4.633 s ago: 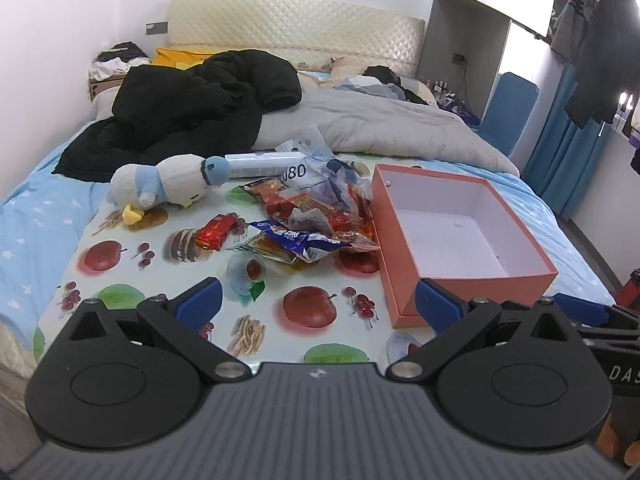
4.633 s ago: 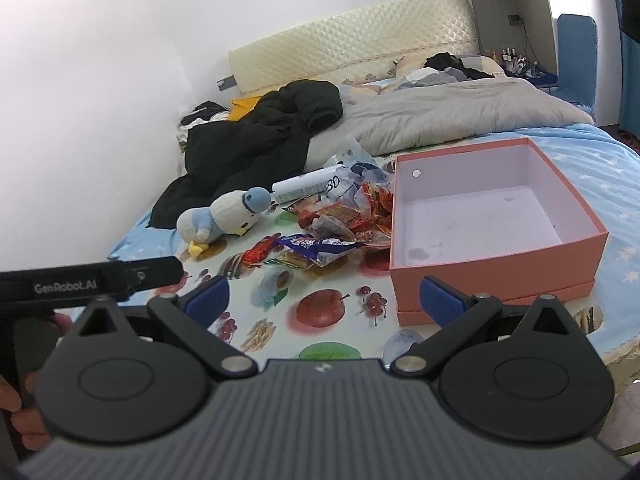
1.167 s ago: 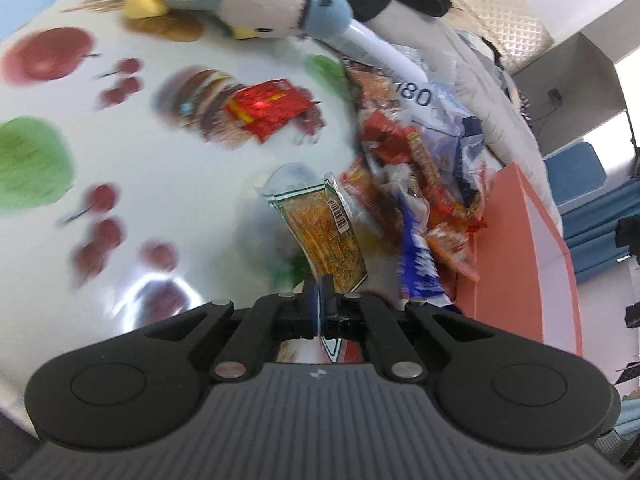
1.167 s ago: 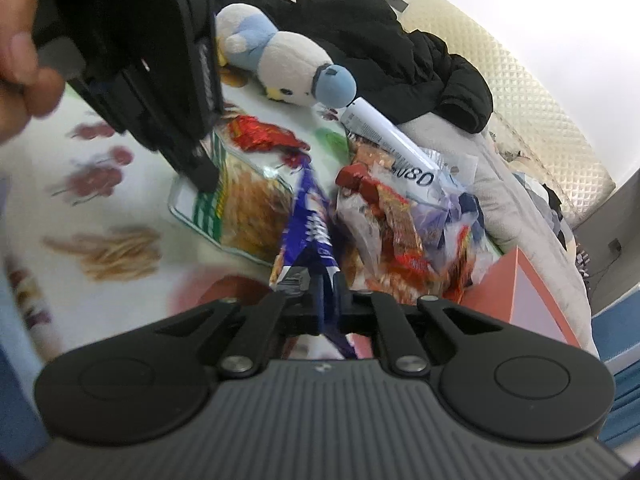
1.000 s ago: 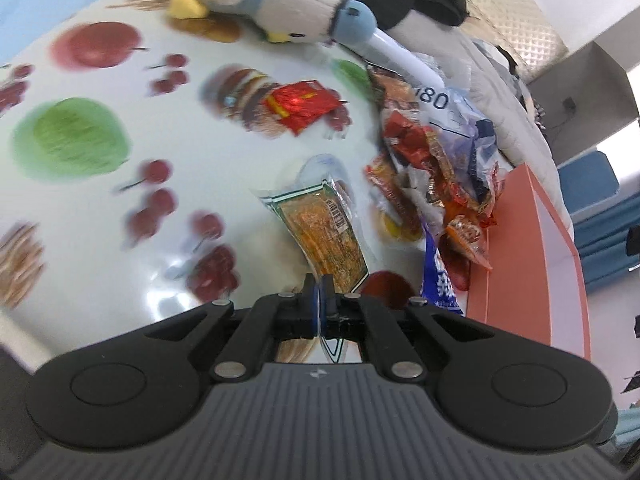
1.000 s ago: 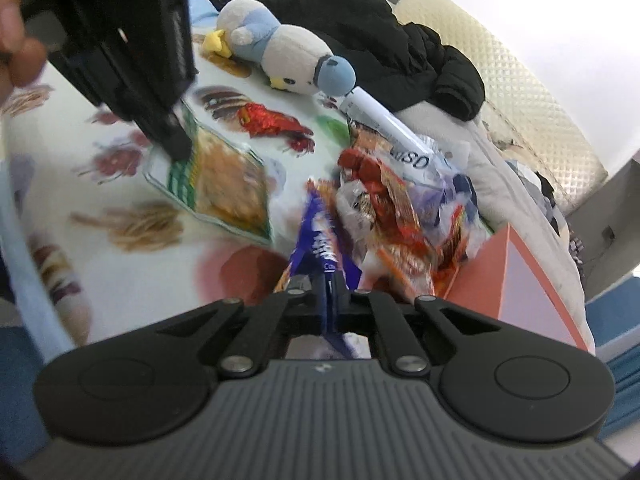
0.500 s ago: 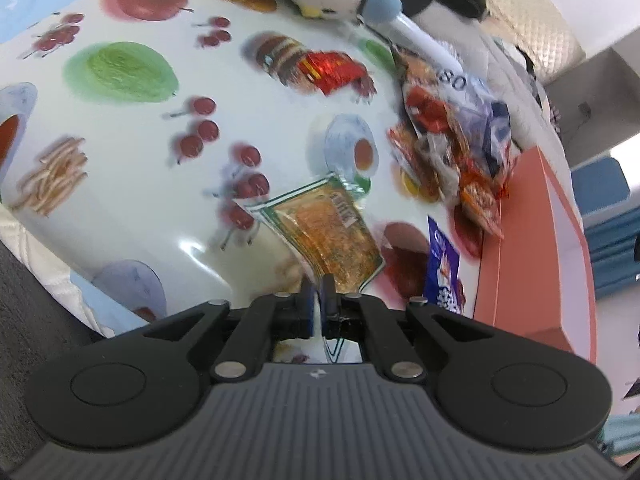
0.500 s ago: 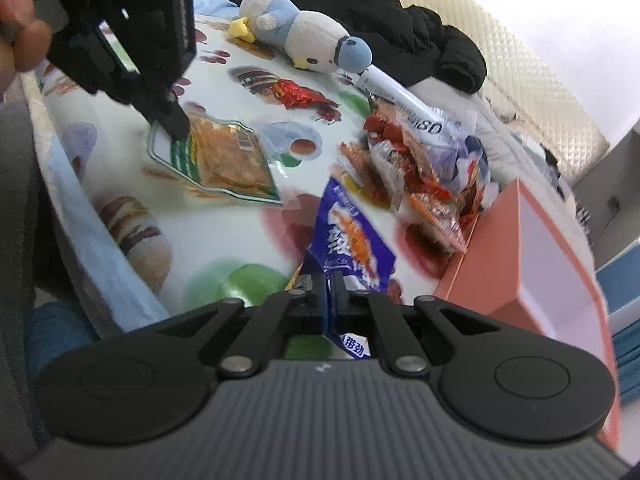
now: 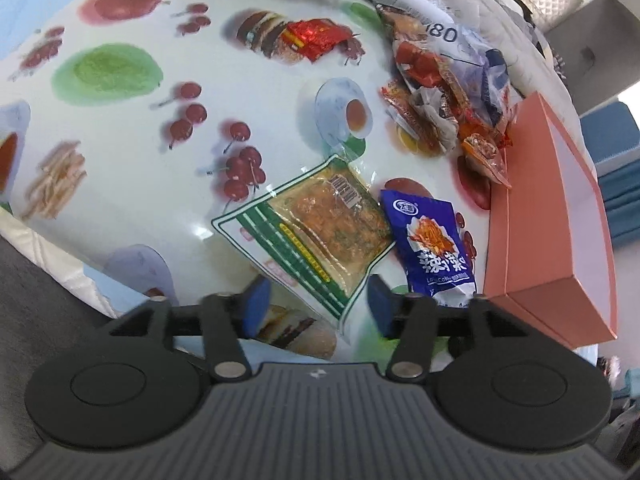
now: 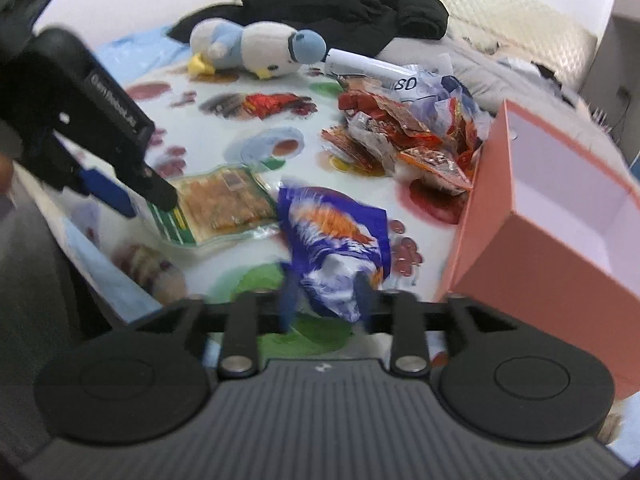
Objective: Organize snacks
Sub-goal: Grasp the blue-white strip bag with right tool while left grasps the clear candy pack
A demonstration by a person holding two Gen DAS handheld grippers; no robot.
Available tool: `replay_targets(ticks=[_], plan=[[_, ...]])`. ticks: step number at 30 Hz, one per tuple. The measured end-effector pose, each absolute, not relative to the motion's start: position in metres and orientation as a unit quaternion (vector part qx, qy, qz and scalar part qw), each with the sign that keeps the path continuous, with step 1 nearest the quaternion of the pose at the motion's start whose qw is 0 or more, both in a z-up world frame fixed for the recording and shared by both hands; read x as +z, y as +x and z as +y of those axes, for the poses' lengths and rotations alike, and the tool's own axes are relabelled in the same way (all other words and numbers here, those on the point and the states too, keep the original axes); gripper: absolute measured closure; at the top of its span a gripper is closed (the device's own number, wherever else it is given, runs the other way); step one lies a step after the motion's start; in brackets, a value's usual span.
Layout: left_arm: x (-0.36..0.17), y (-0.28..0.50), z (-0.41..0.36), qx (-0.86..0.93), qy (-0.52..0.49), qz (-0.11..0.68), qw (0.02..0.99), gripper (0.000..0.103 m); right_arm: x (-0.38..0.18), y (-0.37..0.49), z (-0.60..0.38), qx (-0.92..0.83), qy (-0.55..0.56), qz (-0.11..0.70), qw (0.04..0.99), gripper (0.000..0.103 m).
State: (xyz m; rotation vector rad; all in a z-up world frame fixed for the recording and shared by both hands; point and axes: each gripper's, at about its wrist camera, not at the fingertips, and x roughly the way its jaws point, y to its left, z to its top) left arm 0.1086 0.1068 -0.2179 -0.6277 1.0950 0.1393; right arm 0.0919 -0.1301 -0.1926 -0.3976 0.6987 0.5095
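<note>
Snacks lie freed: my left claw (image 9: pixel 314 300) has just been spreading, the green packet (image 9: pixel 316 232) flat between its parted pads, untouched. My right claw (image 10: pixel 326 304) has likewise been spreading over the blue packet (image 10: pixel 336 240), released. I judge the laying-out step done; next, fetch from the red wrapper heap (image 10: pixel 404 136) ahead. Orange box (image 10: pixel 560 220) crowds the right; plush toy (image 10: pixel 256 50) beyond.
</note>
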Motion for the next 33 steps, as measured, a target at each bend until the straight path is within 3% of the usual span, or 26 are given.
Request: replay_targets(ticks=[1,3,4,12,18,33], plan=[[-0.216,0.108,0.107,0.06,-0.288,0.511,0.808,0.031,-0.192,0.093,-0.132,0.251,-0.177,0.338,0.889,0.04],[-0.211,0.108,0.106,0.054,-0.271,0.512,0.813,0.026,-0.191,0.095,-0.135,0.254,-0.152,0.341,0.892,0.023],[-0.209,0.108,0.106,0.054,-0.261,0.513,0.816,0.024,-0.191,0.096,-0.137,0.256,-0.137,0.342,0.894,0.022],[-0.19,0.118,0.105,0.031,-0.183,0.506,0.842,0.017,-0.188,0.107,-0.152,0.246,-0.071,0.347,0.902,0.022],[-0.178,0.132,0.088,-0.015,-0.063,0.477,0.876,0.012,-0.186,0.118,-0.164,0.233,-0.042,0.344,0.908,0.022],[-0.24,0.2,0.066,-0.112,0.029,0.53,0.84,0.012,-0.221,0.165,-0.156,0.234,-0.049,0.42,0.876,0.022]])
